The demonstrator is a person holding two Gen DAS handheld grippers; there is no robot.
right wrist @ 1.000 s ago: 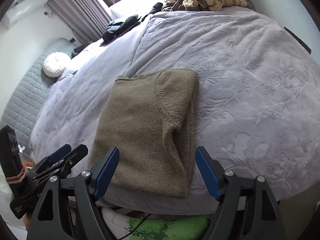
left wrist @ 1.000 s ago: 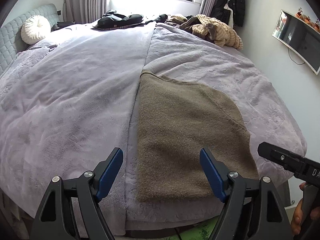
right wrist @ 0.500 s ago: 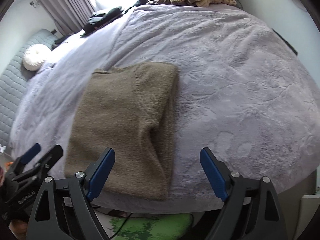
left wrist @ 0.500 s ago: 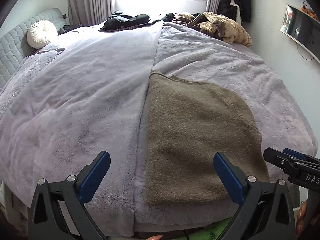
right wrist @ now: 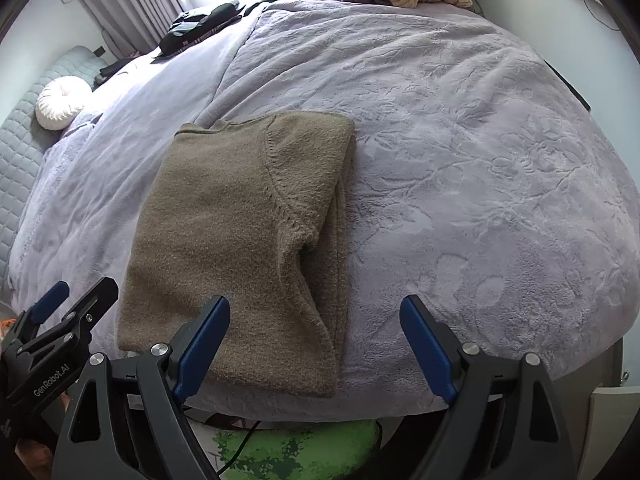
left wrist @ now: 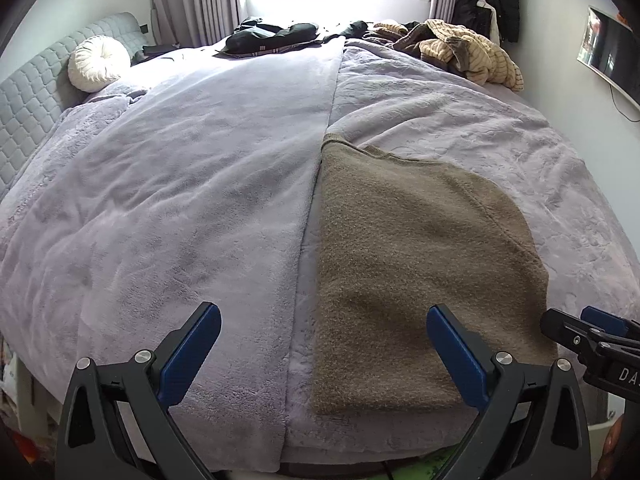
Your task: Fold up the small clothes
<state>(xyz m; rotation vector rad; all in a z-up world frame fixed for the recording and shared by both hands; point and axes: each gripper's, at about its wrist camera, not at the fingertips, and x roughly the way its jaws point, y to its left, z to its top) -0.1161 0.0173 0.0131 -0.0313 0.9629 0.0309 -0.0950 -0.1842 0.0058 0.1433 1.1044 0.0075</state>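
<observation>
**Both tongs wide, nothing held**

Left gripper [left wrist: 320, 348] spread wide above the bed's near edge; jaws empty. Right gripper [right wrist: 314, 340] also spread, empty, poised over the near right corner of the brown sweater [right wrist: 240, 240]. Sweater lies folded flat on the lilac blanket [right wrist: 460, 160], near the bed's front edge. Clothes pile [left wrist: 460, 48] far behind.

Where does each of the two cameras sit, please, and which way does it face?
Left wrist: on the left gripper, tilted down over the bed's near edge; own open blue fingers and the right gripper show.
Right wrist: on the right gripper, tilted down likewise; own open fingers and the left gripper show.
Shared: folded brown sweater, lilac blanket, round white cushion.
</observation>
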